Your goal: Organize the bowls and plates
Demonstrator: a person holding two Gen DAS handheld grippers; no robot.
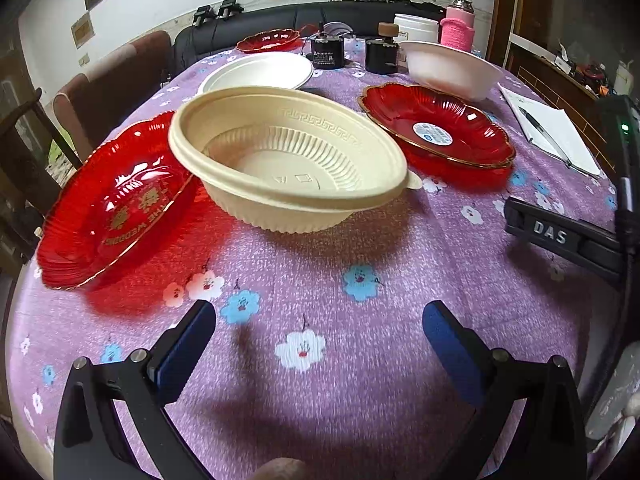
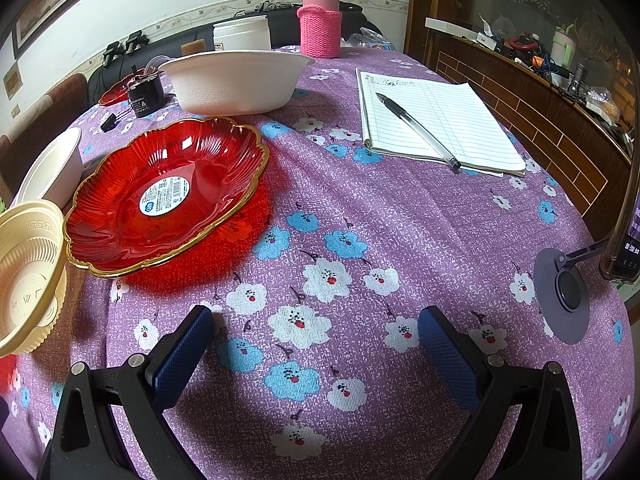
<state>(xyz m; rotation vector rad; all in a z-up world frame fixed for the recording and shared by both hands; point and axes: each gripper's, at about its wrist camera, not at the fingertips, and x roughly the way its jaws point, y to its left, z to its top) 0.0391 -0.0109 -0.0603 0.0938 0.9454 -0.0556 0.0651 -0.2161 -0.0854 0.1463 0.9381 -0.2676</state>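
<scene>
A cream ribbed bowl (image 1: 288,156) sits mid-table, its left rim resting on a red plate with gold lettering (image 1: 116,208). A second red plate with a white sticker (image 1: 436,128) lies to its right, also seen as the stickered red plate (image 2: 164,196). Behind are a white flat bowl (image 1: 260,70), a white deep bowl (image 1: 452,66) (image 2: 236,80) and a far red plate (image 1: 268,40). My left gripper (image 1: 320,320) hovers open over bare cloth in front of the cream bowl. My right gripper (image 2: 316,324) is open too, right of the stickered plate, with the cream bowl (image 2: 28,264) at far left.
A notepad with a pen (image 2: 432,120) lies at the right. A pink-sleeved flask (image 2: 320,20), a white jar (image 2: 240,32) and small black devices (image 1: 328,52) stand at the back. A grey round stand base (image 2: 564,296) sits near the right edge. Chairs (image 1: 112,80) flank the left side.
</scene>
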